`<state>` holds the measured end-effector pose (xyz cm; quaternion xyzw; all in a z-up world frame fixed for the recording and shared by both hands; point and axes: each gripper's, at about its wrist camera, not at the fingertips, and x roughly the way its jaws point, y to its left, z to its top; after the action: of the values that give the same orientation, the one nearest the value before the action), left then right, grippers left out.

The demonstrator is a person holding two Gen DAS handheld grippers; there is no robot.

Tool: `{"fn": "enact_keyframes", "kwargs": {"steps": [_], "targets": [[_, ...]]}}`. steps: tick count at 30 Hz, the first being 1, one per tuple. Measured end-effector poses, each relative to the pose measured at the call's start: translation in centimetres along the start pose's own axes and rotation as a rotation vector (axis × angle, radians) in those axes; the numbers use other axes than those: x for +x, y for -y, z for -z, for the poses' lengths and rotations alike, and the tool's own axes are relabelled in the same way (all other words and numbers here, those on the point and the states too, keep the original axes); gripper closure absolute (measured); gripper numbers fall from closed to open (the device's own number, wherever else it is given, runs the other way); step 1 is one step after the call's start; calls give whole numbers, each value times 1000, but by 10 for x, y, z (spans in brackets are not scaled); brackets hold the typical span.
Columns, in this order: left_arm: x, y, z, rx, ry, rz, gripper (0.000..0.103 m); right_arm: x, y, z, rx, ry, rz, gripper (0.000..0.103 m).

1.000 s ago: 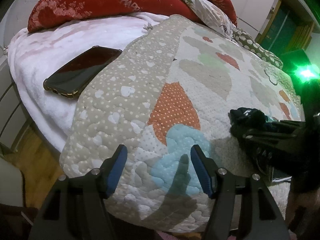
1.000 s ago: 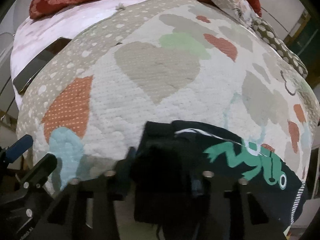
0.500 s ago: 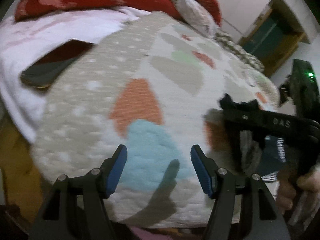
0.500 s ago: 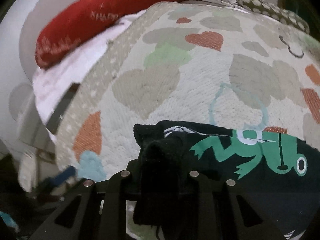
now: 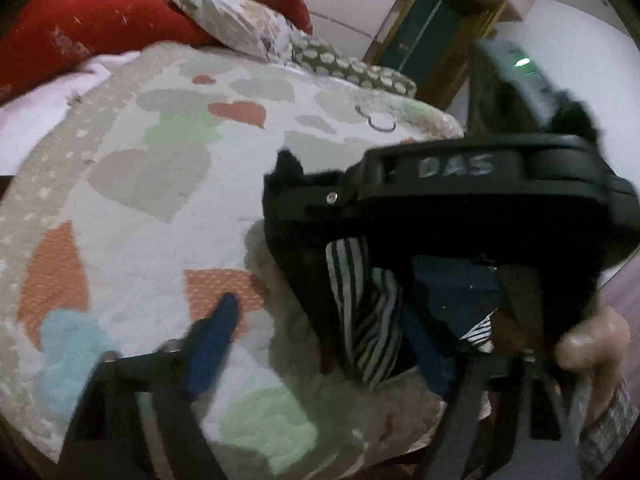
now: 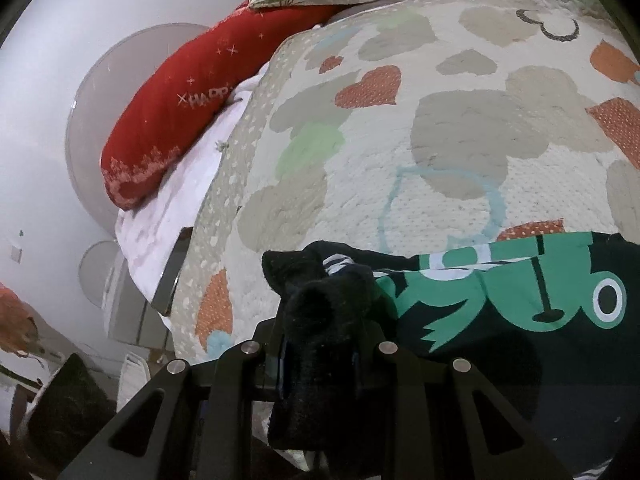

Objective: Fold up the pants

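The pants [image 6: 500, 320] are black with a green frog print and lie at the near edge of the heart-patterned quilt [image 6: 460, 140]. My right gripper [image 6: 324, 320] is shut on a bunched black edge of the pants. From the left wrist view that right gripper [image 5: 292, 192] is side-on, with a person's hand [image 5: 592, 344] on its grip, and the pants' black-and-white striped part [image 5: 360, 312] hangs under it. My left gripper [image 5: 320, 312] is open but closing, blurred. The striped fabric hangs between its blue fingers [image 5: 212, 344] without being pinched.
Red pillows [image 5: 80, 28] and a patterned pillow [image 5: 244, 28] lie along the far side of the bed. A white blanket [image 6: 188, 184] and the edge of a phone [image 6: 176, 272] are left of the quilt. A dark doorway [image 5: 424, 32] stands beyond the bed.
My left gripper has swung right, up to the right gripper and the hanging pants. The right gripper has rolled and lifted slightly, still holding the black fabric.
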<state>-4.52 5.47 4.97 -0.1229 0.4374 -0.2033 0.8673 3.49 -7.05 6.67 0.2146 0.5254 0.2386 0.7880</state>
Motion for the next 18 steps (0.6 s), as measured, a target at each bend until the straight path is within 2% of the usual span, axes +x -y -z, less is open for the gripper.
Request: {"fn": "enact_keyframes", "kwargs": {"steps": [1,2,3,4,13,18], "targets": [[7,2,-2,0,-27,5,57,-2,1,0,3,5,-7,79],[11,5,-2,4,-42,8,65,-4,3,0,4,8,-13,79],[16,10,-3,17,-56,3,83,-7,4,1,5,11,-19,79],[20,15,-4,34,-68,-16,95,-8,5,2,7,14,-28,79],[11,39,0,83,-63,-77,98,-36,26,13,58,90,-105,79],[12,59,3,126,-66,-101,98,-52,37,18,72,129,-115,79]]}}
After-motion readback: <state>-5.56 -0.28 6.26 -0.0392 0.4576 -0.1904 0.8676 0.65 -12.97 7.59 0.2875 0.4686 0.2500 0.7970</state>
